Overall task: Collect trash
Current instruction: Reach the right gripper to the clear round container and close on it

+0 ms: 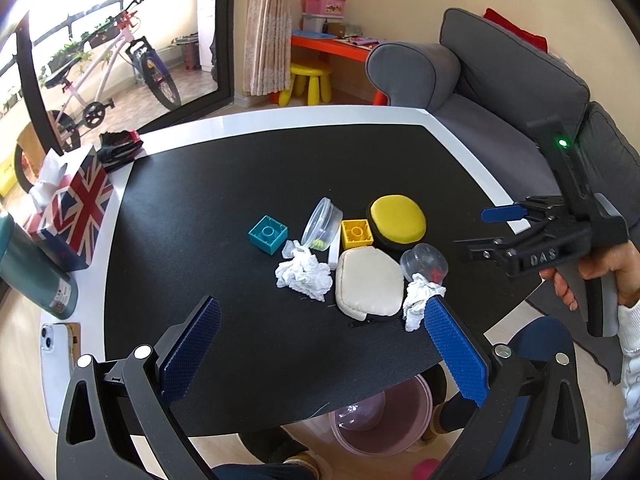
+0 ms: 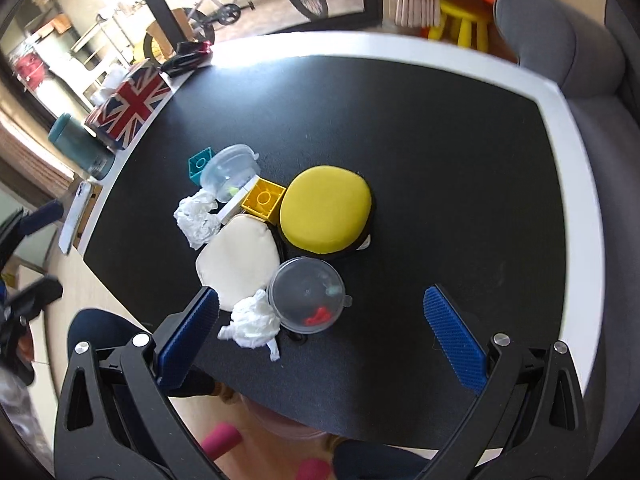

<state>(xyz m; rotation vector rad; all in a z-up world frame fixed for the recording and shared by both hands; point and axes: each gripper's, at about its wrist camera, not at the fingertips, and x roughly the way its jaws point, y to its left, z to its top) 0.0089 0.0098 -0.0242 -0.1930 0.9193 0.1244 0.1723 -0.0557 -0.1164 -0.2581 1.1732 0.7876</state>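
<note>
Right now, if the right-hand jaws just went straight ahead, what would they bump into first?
Probably the clear lidded tub lying centred between the open right gripper jaws, with the crumpled tissue just beside it; depth is uncertain.

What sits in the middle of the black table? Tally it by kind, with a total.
Crumpled white tissue wads: 2
Plastic building blocks: 2, teal and yellow
Clear round plastic tubs: 2
Padded pouches: 2, yellow and cream
Total: 8

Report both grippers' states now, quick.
Left gripper: open, fingers spread wide, holding nothing.
Right gripper: open, holding nothing, fingers either side of the crumpled tissue and lidded cup.
</note>
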